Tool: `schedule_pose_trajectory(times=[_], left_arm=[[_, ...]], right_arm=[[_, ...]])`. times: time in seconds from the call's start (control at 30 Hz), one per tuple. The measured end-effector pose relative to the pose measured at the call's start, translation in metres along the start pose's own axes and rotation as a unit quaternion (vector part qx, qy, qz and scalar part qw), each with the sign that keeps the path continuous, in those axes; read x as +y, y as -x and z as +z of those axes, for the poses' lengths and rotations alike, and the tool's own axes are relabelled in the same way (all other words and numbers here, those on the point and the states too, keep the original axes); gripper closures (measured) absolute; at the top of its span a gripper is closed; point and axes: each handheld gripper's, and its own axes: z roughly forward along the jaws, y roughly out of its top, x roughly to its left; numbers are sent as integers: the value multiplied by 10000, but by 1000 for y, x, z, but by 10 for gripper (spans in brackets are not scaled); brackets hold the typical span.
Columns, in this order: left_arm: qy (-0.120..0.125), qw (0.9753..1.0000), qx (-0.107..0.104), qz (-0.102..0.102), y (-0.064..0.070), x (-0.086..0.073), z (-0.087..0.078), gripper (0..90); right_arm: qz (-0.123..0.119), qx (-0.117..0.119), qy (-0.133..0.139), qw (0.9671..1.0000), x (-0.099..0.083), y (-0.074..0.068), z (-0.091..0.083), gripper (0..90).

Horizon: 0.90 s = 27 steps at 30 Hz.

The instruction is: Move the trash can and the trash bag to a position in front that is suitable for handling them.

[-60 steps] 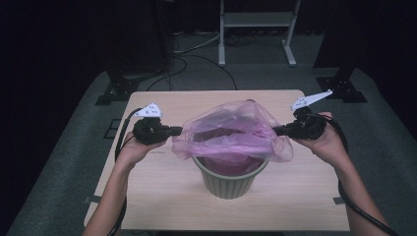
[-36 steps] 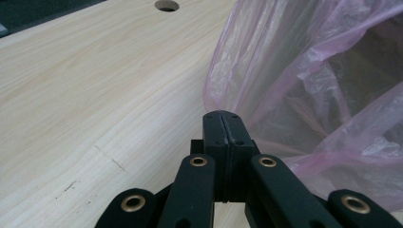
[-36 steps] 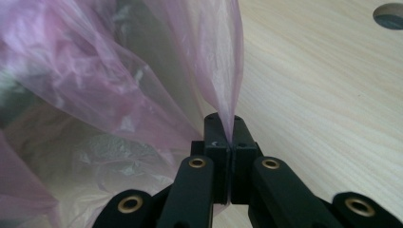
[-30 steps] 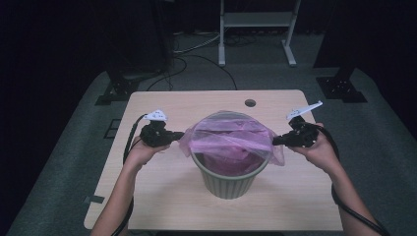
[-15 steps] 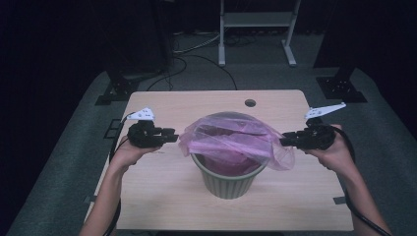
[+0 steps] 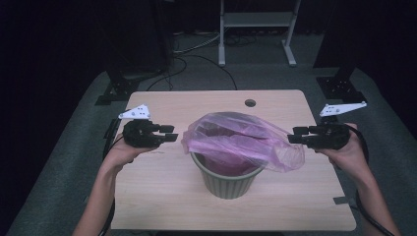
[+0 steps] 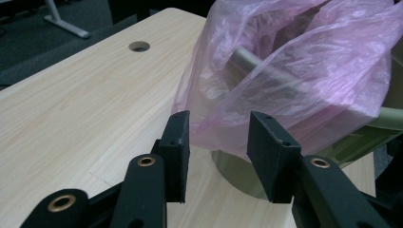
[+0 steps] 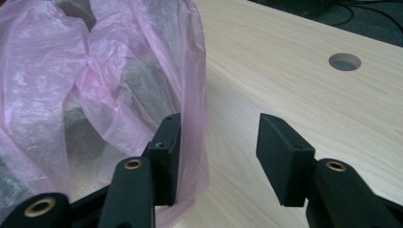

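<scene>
A pink see-through plastic bag (image 6: 241,139) lies loosely over the mouth of a grey-green bin (image 6: 226,179) at the table's middle. It bulges and hangs past the rim on the right. My left gripper (image 6: 172,132) hovers open just left of the bag, its jaws apart with nothing between them. In the left gripper view the bag (image 7: 290,71) and bin wall (image 7: 233,171) sit right behind the open jaws. My right gripper (image 6: 294,135) is open beside the bag's right edge. In the right gripper view the bag (image 8: 95,95) hangs by the left jaw.
The wooden table (image 6: 162,201) has a round cable hole (image 6: 250,103) near its far edge. Dark stand feet (image 6: 115,91) and cables lie on the grey floor behind. A white frame (image 6: 255,19) stands at the back.
Both grippers let go of the bag and drew back outward from it, jaws now apart. The bag, stretched wide earlier, has settled over the bin's rim.
</scene>
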Motion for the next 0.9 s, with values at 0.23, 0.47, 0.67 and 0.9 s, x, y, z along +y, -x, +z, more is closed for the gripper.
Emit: schedule_pose_trajectory(times=[0.23, 0.47, 0.67, 0.9], left_arm=[[20, 9998, -162, 111, 4, 4, 0, 541], [40, 9994, -280, 211, 8, 9, 2, 514], [71, 9988, -379, 293, 11, 12, 3, 488], [62, 9984, -460, 329, 13, 13, 3, 468]], right_arm=[[-61, 138, 158, 9998, 2, -3, -5, 493], [-113, 189, 241, 9995, 8, -7, -7, 481], [-163, 211, 281, 9992, 12, -11, -7, 471], [-259, 274, 324, 9988, 14, -17, -10, 466]])
